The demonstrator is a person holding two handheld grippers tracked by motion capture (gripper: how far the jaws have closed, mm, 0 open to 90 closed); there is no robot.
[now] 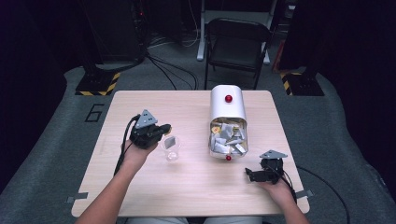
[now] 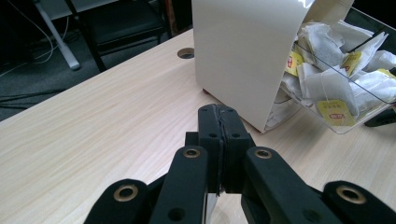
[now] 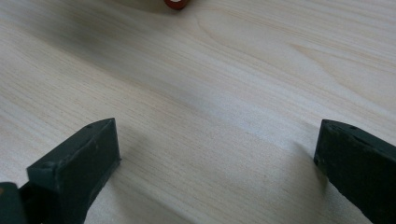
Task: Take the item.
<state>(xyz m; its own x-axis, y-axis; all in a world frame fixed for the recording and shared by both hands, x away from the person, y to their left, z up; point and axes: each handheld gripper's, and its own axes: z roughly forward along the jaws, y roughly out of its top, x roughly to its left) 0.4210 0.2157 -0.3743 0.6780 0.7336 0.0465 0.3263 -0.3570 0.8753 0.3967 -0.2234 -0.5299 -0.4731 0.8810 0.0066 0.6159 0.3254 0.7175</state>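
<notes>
Teabags (image 1: 227, 138) fill the clear front tray of a white dispenser box (image 1: 227, 103) that stands right of the middle of the light wooden bench (image 1: 196, 186), its rounded white cover carrying a red knob (image 1: 228, 98) and a second red knob (image 1: 228, 157) sitting at the tray's near edge. Going from the left, the left claw (image 1: 164, 130) is held by the person's left hand (image 1: 135, 154) over the left half of the bench, its grey three-cornered plate on top and its cable trailing back along the forearm. In the left gripper view its two black jaws are pressed flat together; whether anything thin is caught between them cannot be told from there. Just beside that claw, toward the middle of the bench, stands a small clear plastic cup (image 1: 172, 148) with a pale teabag (image 1: 170, 141) at its mouth, close to the claw's tip. In the left gripper view the white dispenser box (image 2: 243, 56) rises just beyond the closed jaws, and teabags (image 2: 334, 88) with yellow tags are heaped in its clear tray at the right. Further right, near the front right corner of the bench, the right claw (image 1: 249, 174) lies low on the wood in the person's right hand (image 1: 280, 189), pointing left, well apart from the cup. In the right gripper view its jaws stand wide apart with bare bench (image 3: 210, 116) between them, and the red knob (image 3: 176, 3) peeks in at the top edge.
</notes>
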